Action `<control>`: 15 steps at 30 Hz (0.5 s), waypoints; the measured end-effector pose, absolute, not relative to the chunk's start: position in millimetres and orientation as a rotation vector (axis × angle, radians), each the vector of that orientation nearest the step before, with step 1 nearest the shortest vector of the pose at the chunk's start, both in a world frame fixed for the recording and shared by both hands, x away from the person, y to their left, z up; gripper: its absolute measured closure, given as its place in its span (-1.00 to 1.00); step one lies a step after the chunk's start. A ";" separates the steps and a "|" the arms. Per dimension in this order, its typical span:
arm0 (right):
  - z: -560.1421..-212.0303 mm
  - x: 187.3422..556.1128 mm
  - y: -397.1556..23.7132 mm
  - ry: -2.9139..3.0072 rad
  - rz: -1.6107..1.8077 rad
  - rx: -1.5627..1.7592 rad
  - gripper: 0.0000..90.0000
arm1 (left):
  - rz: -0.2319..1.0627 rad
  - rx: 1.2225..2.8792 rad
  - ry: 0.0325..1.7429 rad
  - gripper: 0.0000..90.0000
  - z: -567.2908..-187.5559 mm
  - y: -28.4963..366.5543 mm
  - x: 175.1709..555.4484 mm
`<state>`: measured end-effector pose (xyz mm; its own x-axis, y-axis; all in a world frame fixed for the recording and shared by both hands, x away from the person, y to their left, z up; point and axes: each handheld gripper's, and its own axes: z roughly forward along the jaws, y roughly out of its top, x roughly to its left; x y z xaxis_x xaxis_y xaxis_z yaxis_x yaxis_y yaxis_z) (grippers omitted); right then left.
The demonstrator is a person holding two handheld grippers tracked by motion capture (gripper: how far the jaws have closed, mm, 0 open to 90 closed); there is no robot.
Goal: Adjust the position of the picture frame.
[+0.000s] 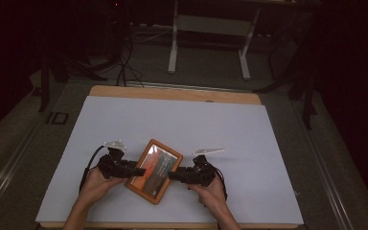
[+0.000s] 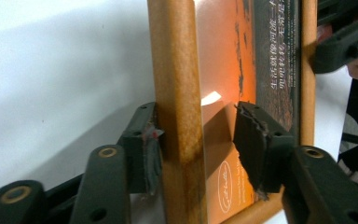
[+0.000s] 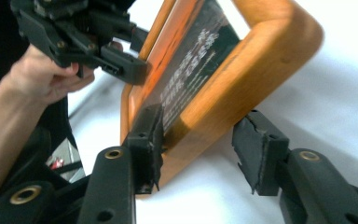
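Observation:
A wooden picture frame [image 1: 154, 171] with an orange and dark print lies slanted on the white sheet near the front edge. My left gripper [image 1: 141, 171] comes at its left side and my right gripper [image 1: 171, 176] at its right side. In the left gripper view the frame's wooden rail [image 2: 177, 70] stands between the jaws of the left gripper [image 2: 198, 140]: one pad touches the wood, the other hangs apart over the glass. In the right gripper view a rail of the frame [image 3: 242, 60] sits between the right gripper's [image 3: 200, 140] jaws, with a gap at the outer pad.
The white sheet [image 1: 172, 120] covers a wooden table [image 1: 172, 93], bare towards the back and both sides. Behind the table stands a white desk stand [image 1: 211, 28], with cables [image 1: 124, 62] on the dark floor. The opposite gripper [image 3: 121, 65] and its hand appear beyond the frame.

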<state>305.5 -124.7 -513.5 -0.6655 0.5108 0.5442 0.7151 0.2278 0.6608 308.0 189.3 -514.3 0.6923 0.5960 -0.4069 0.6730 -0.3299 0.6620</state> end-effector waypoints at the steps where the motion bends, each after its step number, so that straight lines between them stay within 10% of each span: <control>1: -511.4 305.7 -126.3 -2.281 -1.424 -1.170 0.25 | -0.104 2.030 0.972 0.20 -513.2 188.0 307.0; 15: -477.3 307.9 -159.2 -2.288 -1.630 -1.220 0.41 | 0.043 2.017 0.862 0.48 -500.6 146.4 290.2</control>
